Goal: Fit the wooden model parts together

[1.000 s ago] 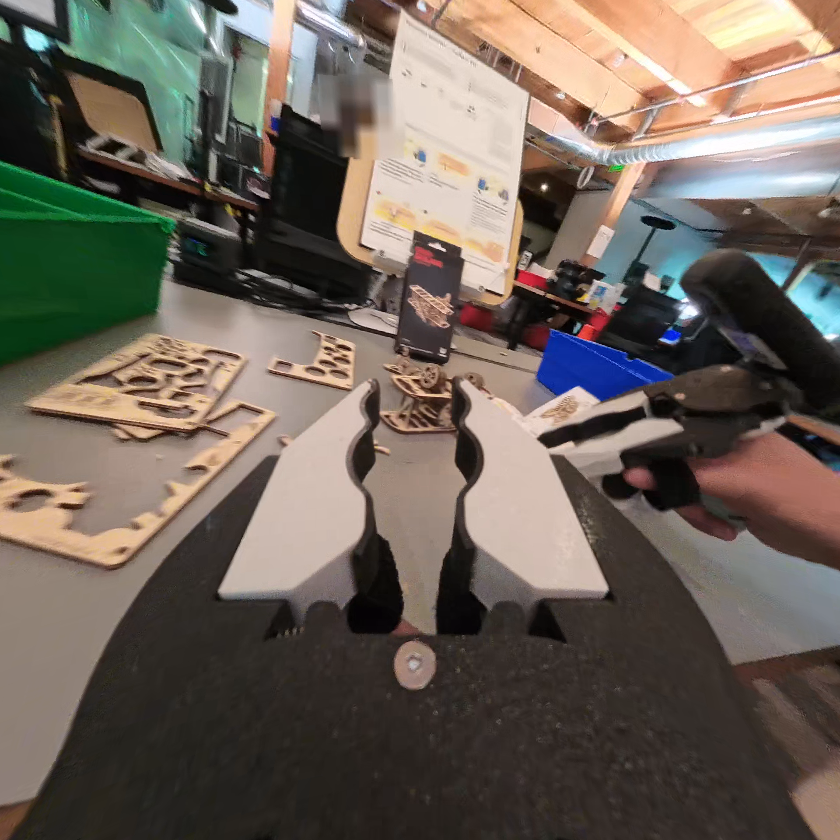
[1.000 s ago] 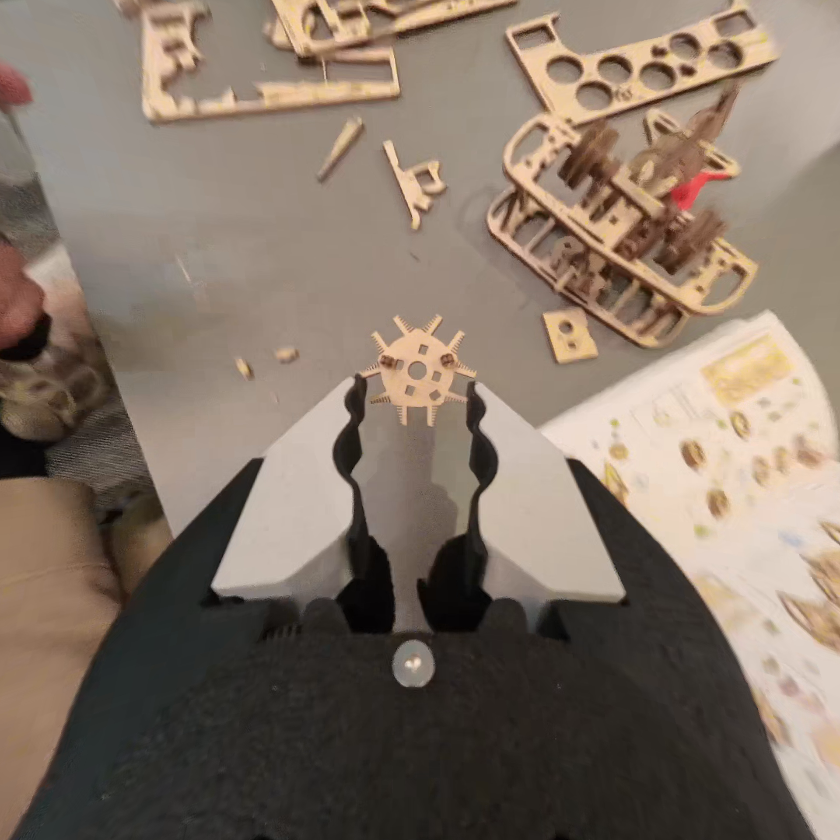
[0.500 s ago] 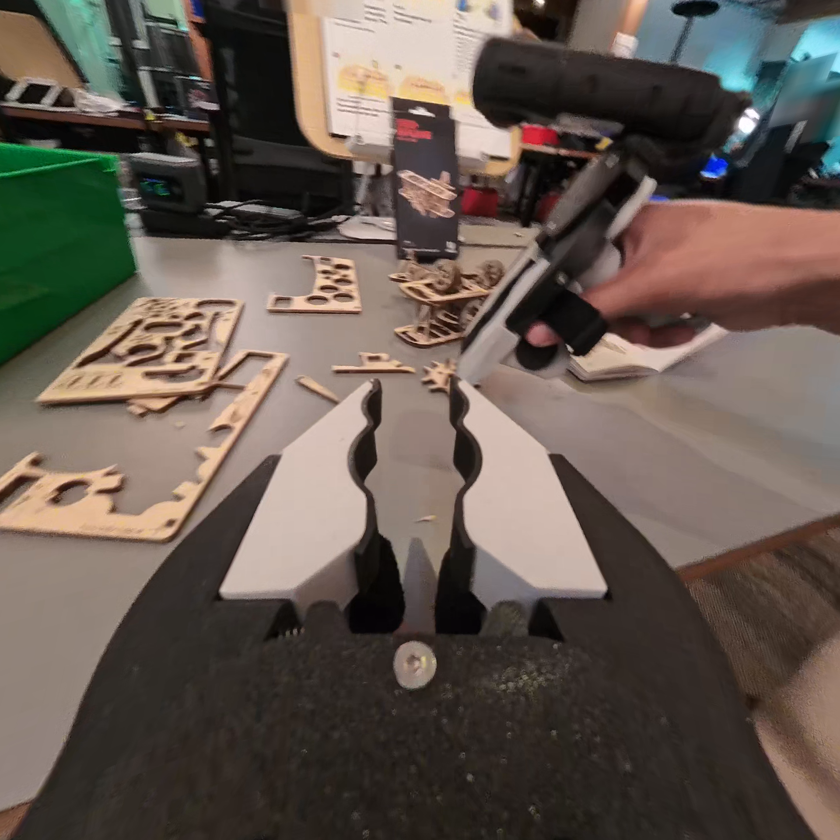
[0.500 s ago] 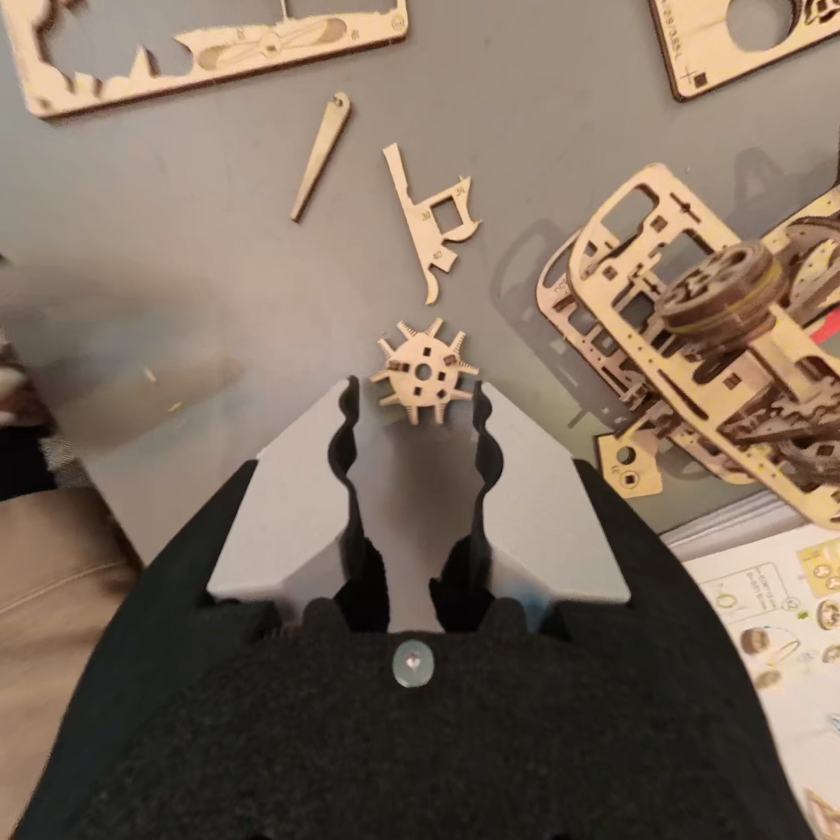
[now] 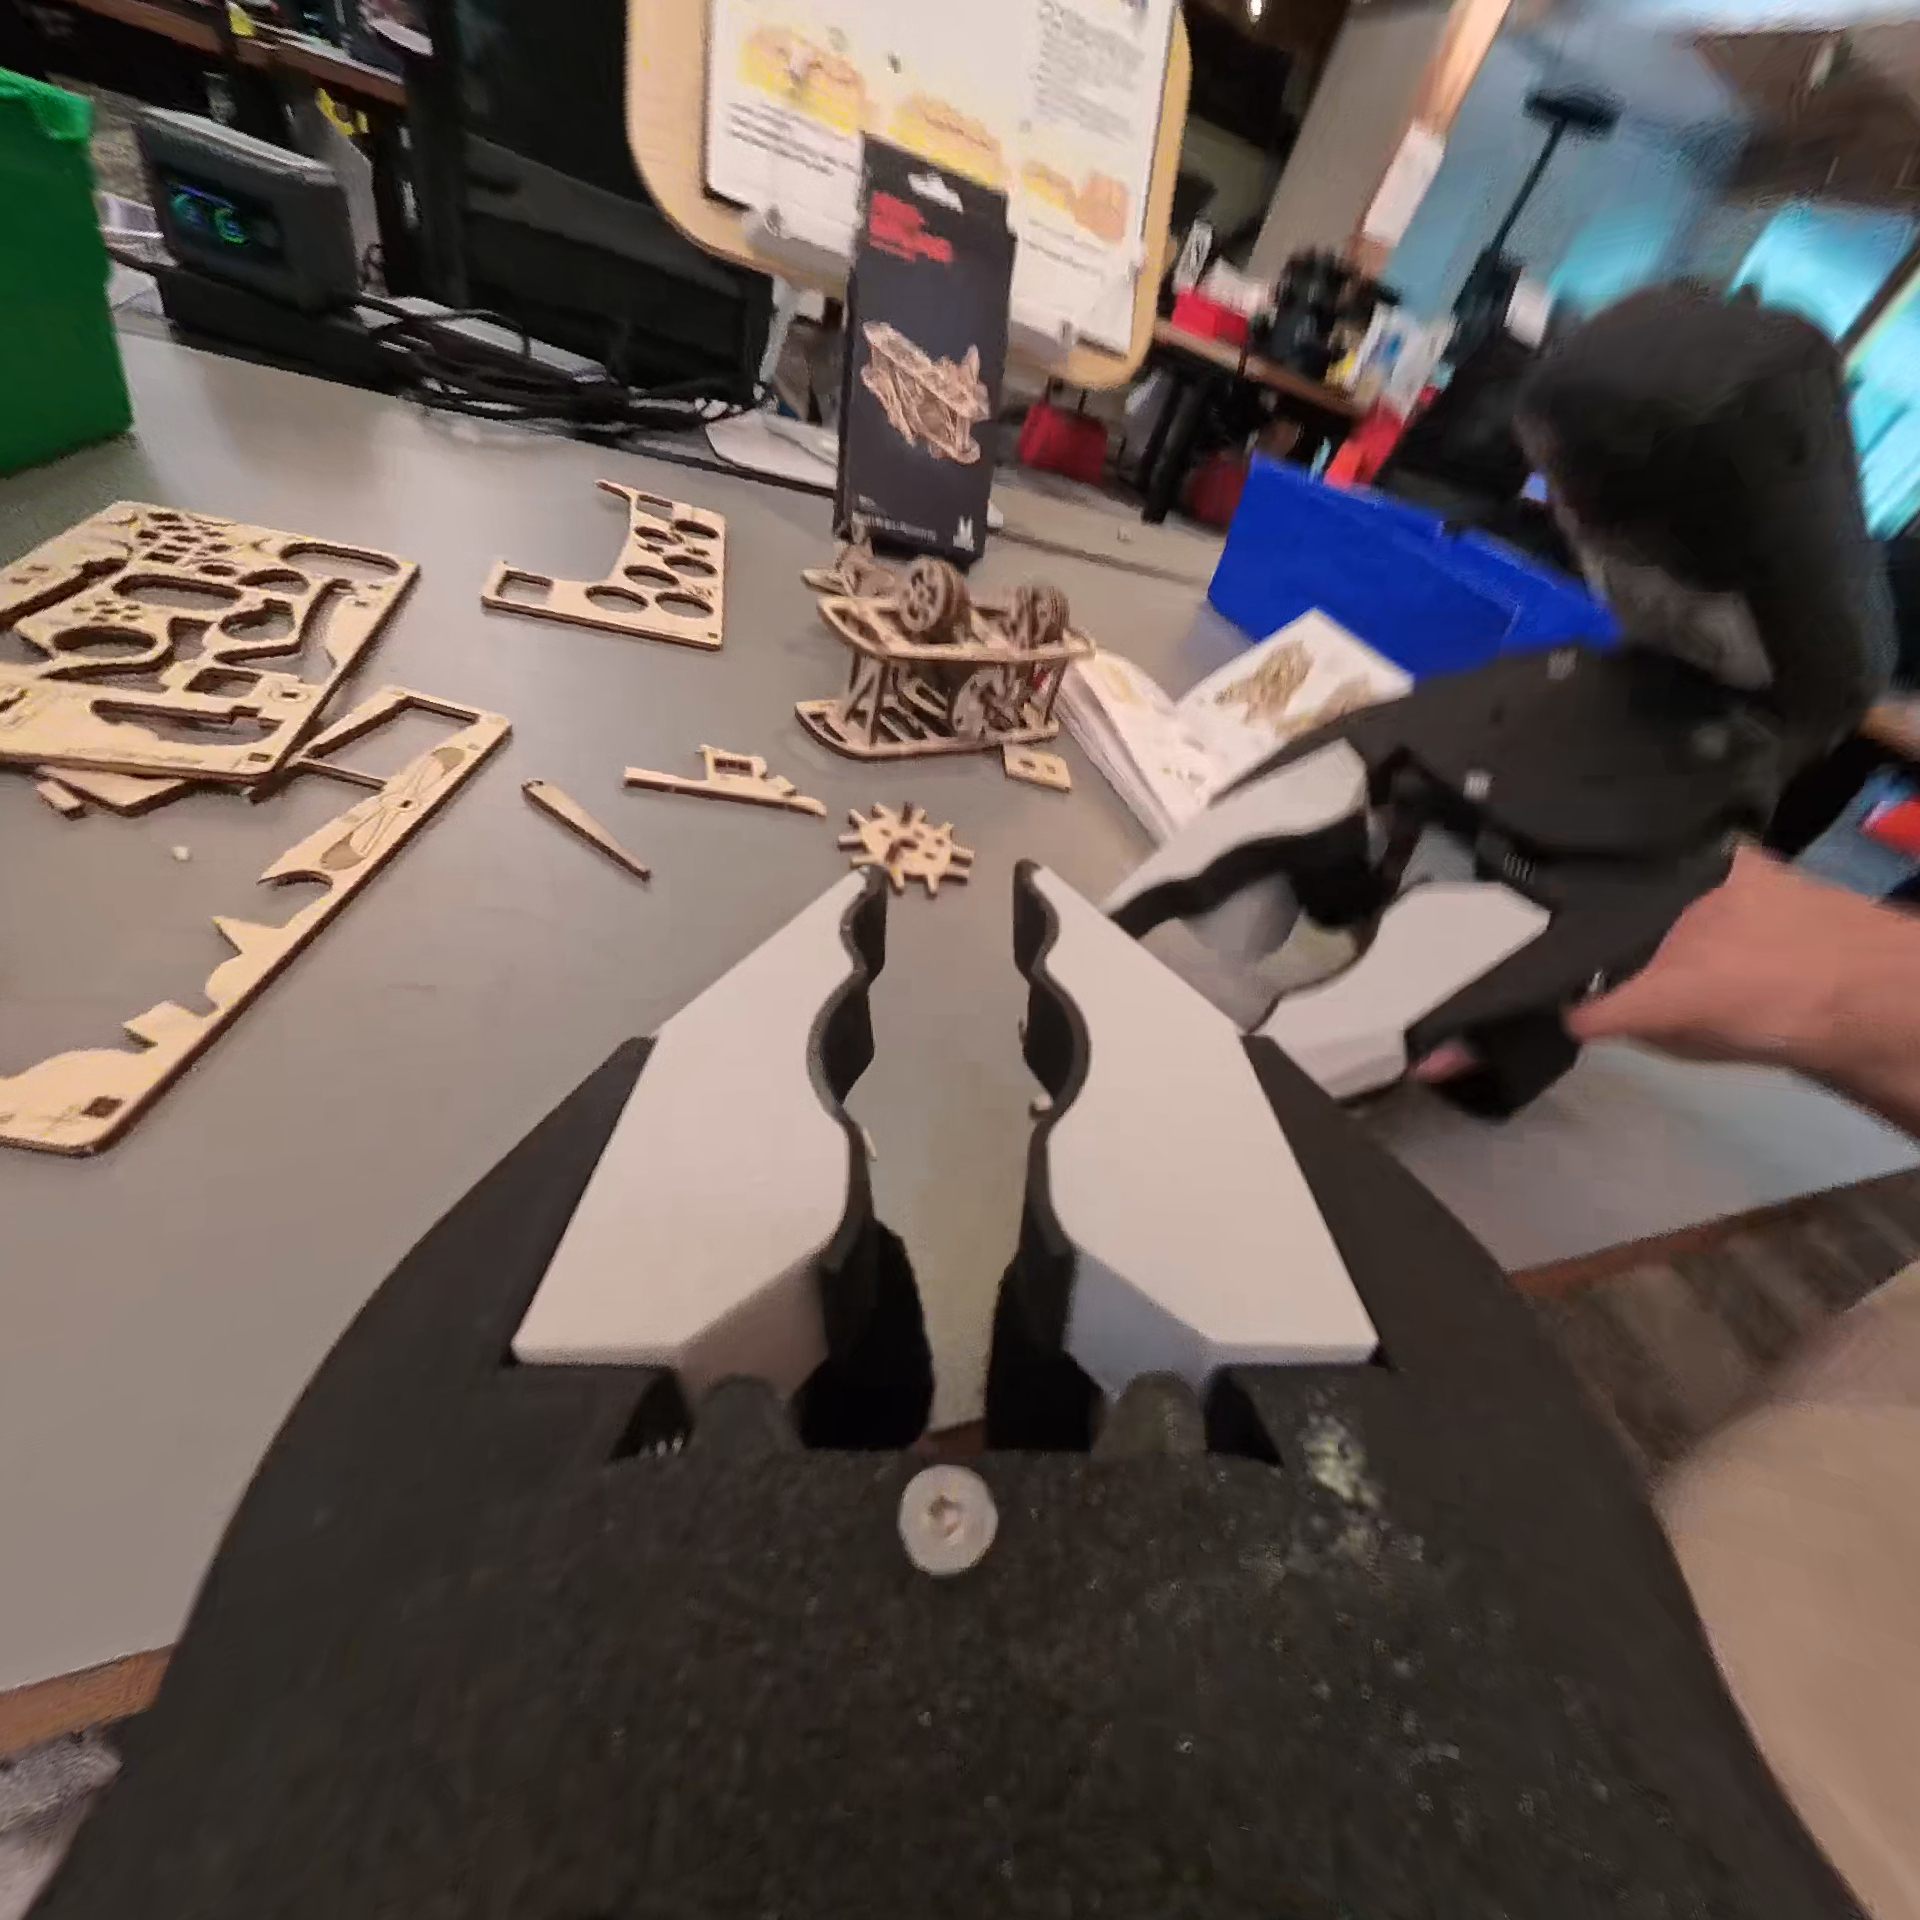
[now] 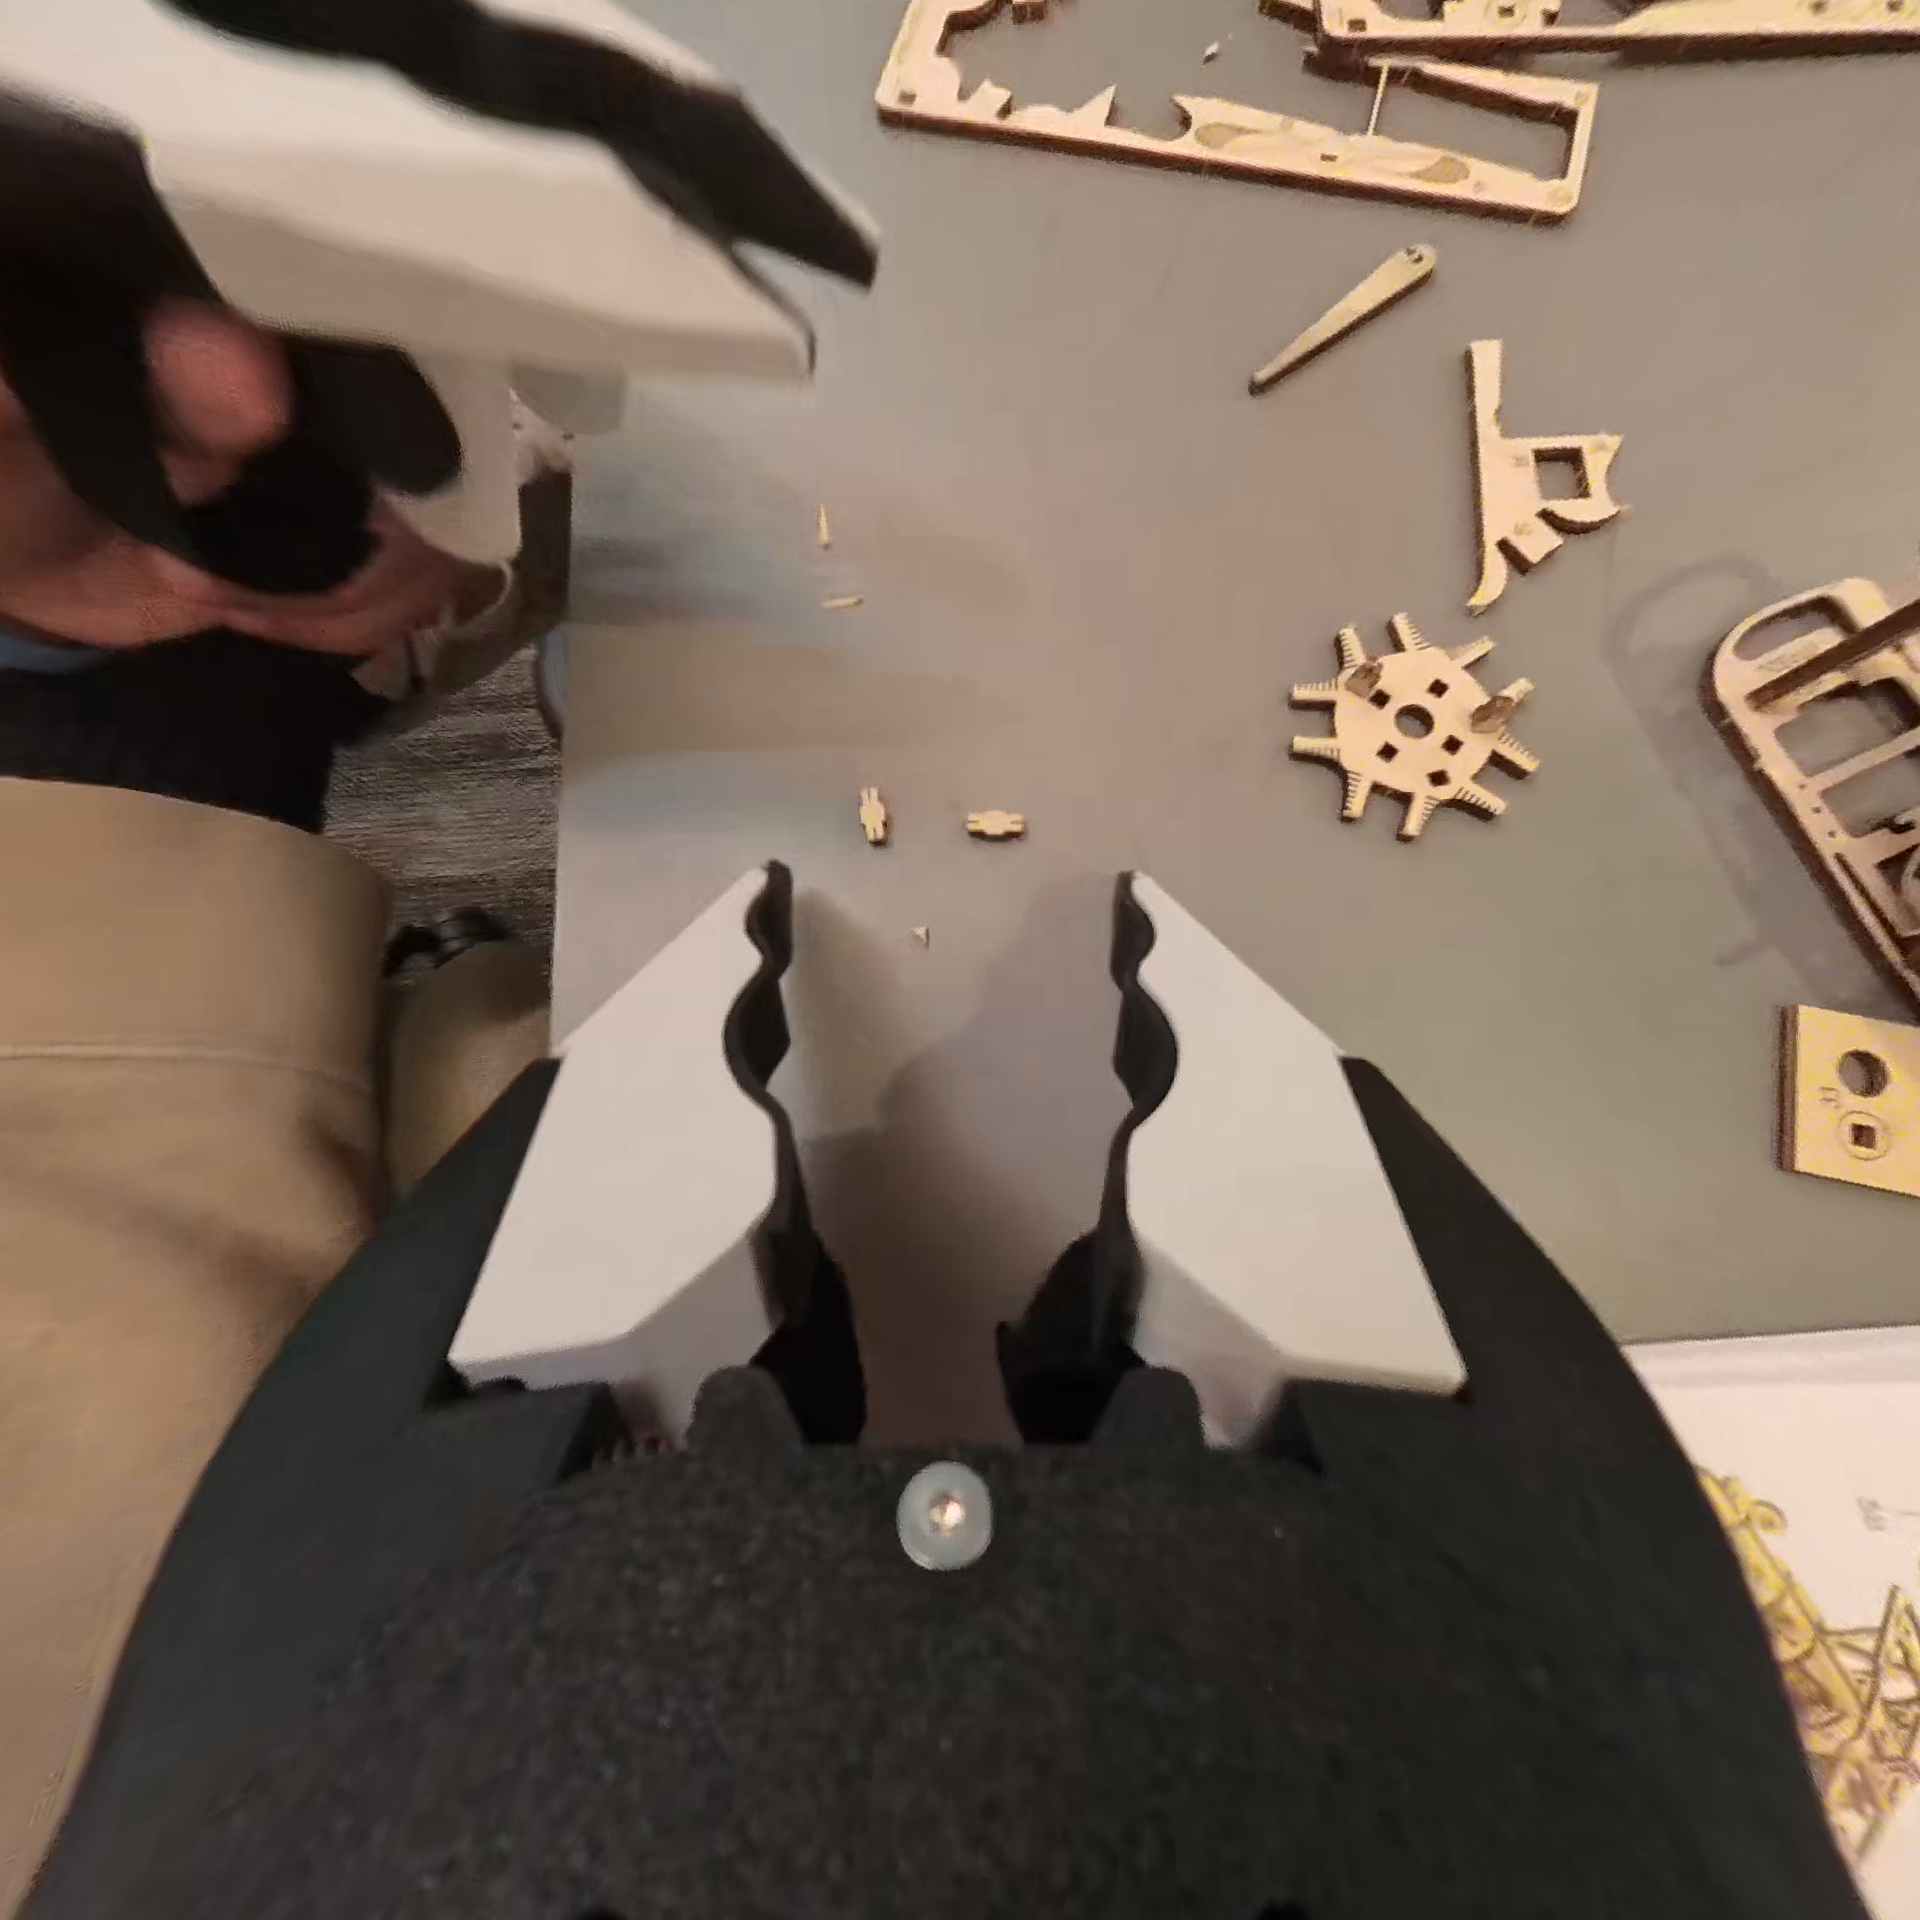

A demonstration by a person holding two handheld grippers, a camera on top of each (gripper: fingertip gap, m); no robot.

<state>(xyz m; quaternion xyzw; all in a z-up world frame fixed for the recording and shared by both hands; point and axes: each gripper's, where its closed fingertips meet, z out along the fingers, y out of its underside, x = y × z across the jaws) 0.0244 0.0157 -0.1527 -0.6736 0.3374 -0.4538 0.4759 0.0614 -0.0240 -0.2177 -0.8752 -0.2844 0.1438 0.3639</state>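
A small wooden gear (image 6: 1413,732) with two pegs in it lies flat on the grey table, right of and beyond my right gripper (image 6: 951,883), which is open and empty. In the left wrist view the gear (image 5: 906,847) lies just past the fingertips of my left gripper (image 5: 945,894), also open and empty. The partly built wooden model (image 5: 940,665) stands behind it; its frame edge (image 6: 1829,748) shows at the right. Two tiny loose pegs (image 6: 875,814) lie ahead of the right gripper's left finger. The left gripper (image 6: 821,301) is blurred at the upper left, the right gripper (image 5: 1184,966) low at the right.
A hooked piece (image 6: 1527,488), a pointed sliver (image 6: 1340,317) and a square plate with holes (image 6: 1849,1107) lie around the gear. Punched-out sheets (image 5: 197,644) lie left. An open manual (image 5: 1226,707), black kit box (image 5: 925,353), blue bin (image 5: 1382,571) and green bin (image 5: 52,281) stand around. The table's front edge (image 5: 1662,1236) is close. Some 9 cm of space lies between my two pairs of fingers.
My right gripper let go of the gear, opened wider and drew back to the left; the gear now lies on the table. My left gripper dipped toward the table near the gear.
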